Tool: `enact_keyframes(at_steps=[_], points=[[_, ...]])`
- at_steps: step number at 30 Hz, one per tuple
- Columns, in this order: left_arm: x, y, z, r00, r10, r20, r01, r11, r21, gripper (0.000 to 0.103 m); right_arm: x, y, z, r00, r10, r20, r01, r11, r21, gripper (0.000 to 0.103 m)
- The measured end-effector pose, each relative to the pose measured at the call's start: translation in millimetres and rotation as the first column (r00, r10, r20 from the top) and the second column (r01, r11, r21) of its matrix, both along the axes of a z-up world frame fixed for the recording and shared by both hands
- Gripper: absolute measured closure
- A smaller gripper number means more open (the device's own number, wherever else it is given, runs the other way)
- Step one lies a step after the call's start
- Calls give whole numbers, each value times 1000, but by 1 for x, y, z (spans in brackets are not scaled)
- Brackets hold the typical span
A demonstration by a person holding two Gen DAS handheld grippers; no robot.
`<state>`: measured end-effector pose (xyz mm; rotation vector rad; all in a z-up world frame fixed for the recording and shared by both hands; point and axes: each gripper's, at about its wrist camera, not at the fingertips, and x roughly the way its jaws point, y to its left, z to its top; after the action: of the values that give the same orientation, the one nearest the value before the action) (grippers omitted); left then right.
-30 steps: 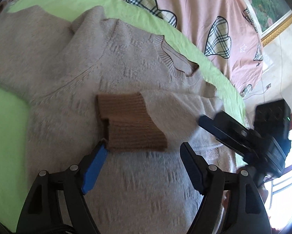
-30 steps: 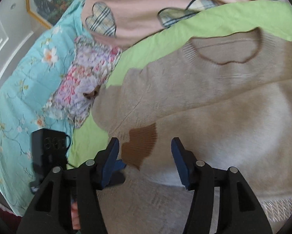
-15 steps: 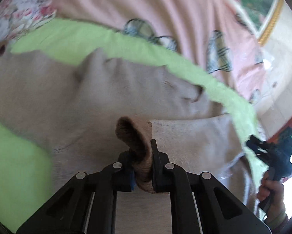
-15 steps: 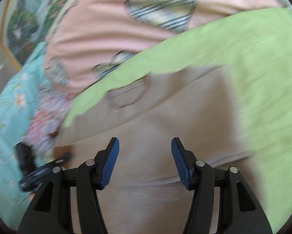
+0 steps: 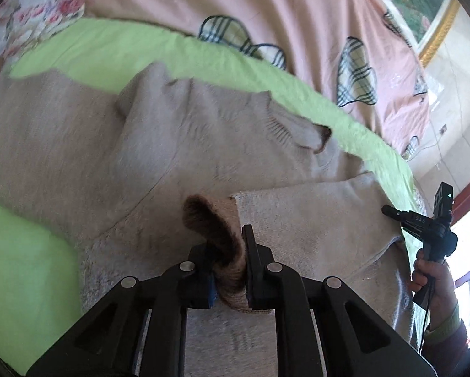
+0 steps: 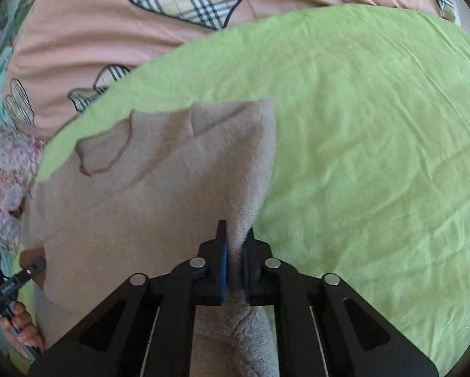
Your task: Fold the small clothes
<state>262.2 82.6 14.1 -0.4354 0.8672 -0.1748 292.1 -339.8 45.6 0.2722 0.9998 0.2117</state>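
A bed spread with a green sheet (image 6: 376,132) carries the work, a pink quilt (image 5: 291,22) with plaid hearts lying past it at 12 o'clock and a gilt-framed picture (image 5: 423,9) on the wall at 1 o'clock in the left wrist view. A beige sweater (image 5: 78,144) lies flat across the sheet, neckline toward the quilt. The left tool (image 5: 230,270) is clenched on the brown cuff (image 5: 214,229) of a sleeve folded over the sweater's body (the cuff bulges up between the fingers). The right tool (image 6: 234,270) is clamped on the sweater's side edge, a ridge of beige knit pinched between its blue pads (image 6: 224,270), with bare sheet from 1 to 5 o'clock of it. In the left wrist view the right tool shows at 3 o'clock, gripped by a hand (image 5: 429,279); in the right wrist view the left one sits at 8 o'clock in the other hand (image 6: 21,326).
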Motion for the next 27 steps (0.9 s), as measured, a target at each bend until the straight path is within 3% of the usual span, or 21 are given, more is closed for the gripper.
enact_keyframes(at_steps=[2, 4, 7, 14, 16, 19, 21, 27], points=[[3, -2, 2, 1000, -1, 0, 1, 1000, 7, 90, 0, -3, 3, 1000, -16, 16, 17, 1000, -20, 94], [11, -1, -8, 998, -2, -63, 3, 1000, 15, 88, 1, -1, -4, 1000, -16, 0, 16, 999, -37, 94], [9, 10, -21, 991, -17, -133, 13, 999, -32, 80, 0, -3, -14, 999, -26, -22, 25, 999, -36, 93], [-22, 30, -11, 995, 25, -101, -22, 999, 38, 73, -28, -7, 13, 996, -68, 53, 66, 997, 27, 81], [-31, 41, -9, 994, 47, -96, -42, 998, 51, 71, -41, 2, 20, 997, -40, 71, 36, 998, 57, 70], [-42, 58, -6, 991, 98, -88, -92, 994, 65, 59, -61, 24, 22, 997, 43, 59, -49, 994, 95, 65], [-49, 76, -3, 984, 160, -75, -154, 985, 79, 43, -71, 40, 20, 995, 92, 41, -96, 989, 109, 63], [-58, 138, -1, 950, 303, -78, -296, 951, 85, 34, -92, 82, 5, 980, 201, -19, -195, 968, 157, 58]])
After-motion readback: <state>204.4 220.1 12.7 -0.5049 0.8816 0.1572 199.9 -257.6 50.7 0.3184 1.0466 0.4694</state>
